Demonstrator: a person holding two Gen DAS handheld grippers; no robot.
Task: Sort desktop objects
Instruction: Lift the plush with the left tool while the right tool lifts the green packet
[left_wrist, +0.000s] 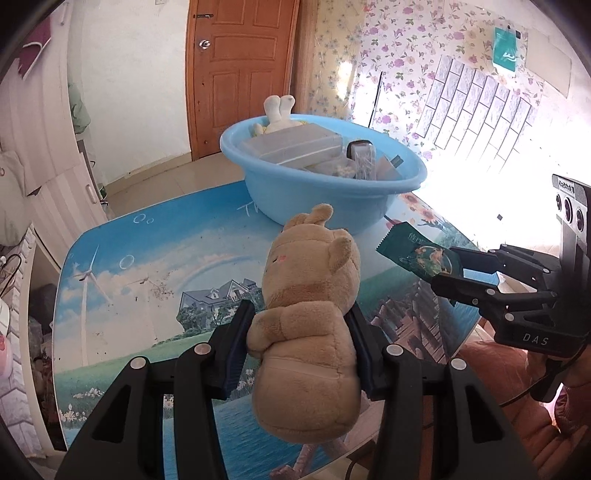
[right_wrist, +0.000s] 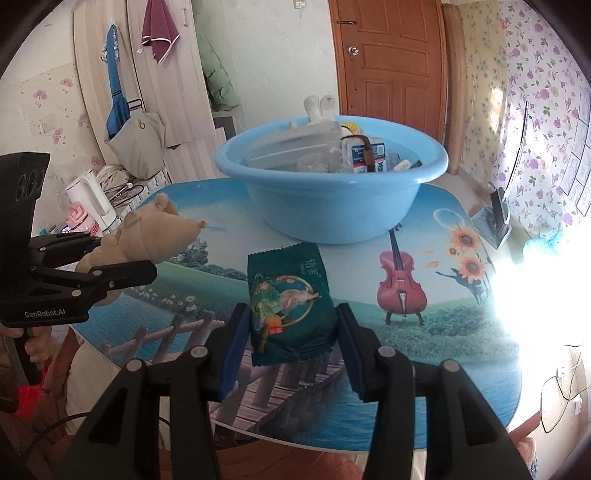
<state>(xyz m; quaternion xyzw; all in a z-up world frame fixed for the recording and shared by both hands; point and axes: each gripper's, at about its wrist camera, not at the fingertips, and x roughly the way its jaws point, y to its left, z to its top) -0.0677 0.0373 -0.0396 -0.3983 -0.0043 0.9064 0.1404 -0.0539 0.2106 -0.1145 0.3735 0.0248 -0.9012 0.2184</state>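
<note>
Firstly, the left wrist view. One left gripper (left_wrist: 301, 347) is clamped on one tan plush bear (left_wrist: 308, 317), its two pads pressing the toy's middle, the bear held above the table (left_wrist: 122, 280) with its head toward the basin. One blue basin (left_wrist: 321, 184) stands at the far side of the table. Inside it: one white plush toy (left_wrist: 279, 114) showing two upright limbs, its body hidden behind one clear plastic box (left_wrist: 295, 146), plus a small jar and other items too crowded to count. One right gripper (left_wrist: 448, 273) enters from the right edge, closed on one green snack packet (left_wrist: 417, 254); the packet's rear end is covered by the fingers. Strong glare washes out the right of the room.

Next, the right wrist view. The right gripper (right_wrist: 293, 339) holds the single green snack packet (right_wrist: 290, 306) between its two blue-padded fingers, the packet lifted above the table (right_wrist: 443, 332) and just in front of the blue basin (right_wrist: 332, 192). The basin contents are again partly hidden: the clear box (right_wrist: 295, 146), one carton with printed labels (right_wrist: 365, 153) and the white plush toy (right_wrist: 319, 107) are distinguishable; the rest is not. The left gripper (right_wrist: 122, 258) appears at the left edge, gripping the plush bear (right_wrist: 147, 240), whose lower body is hidden by the fingers. Glare obscures the right-hand table edge.
</note>
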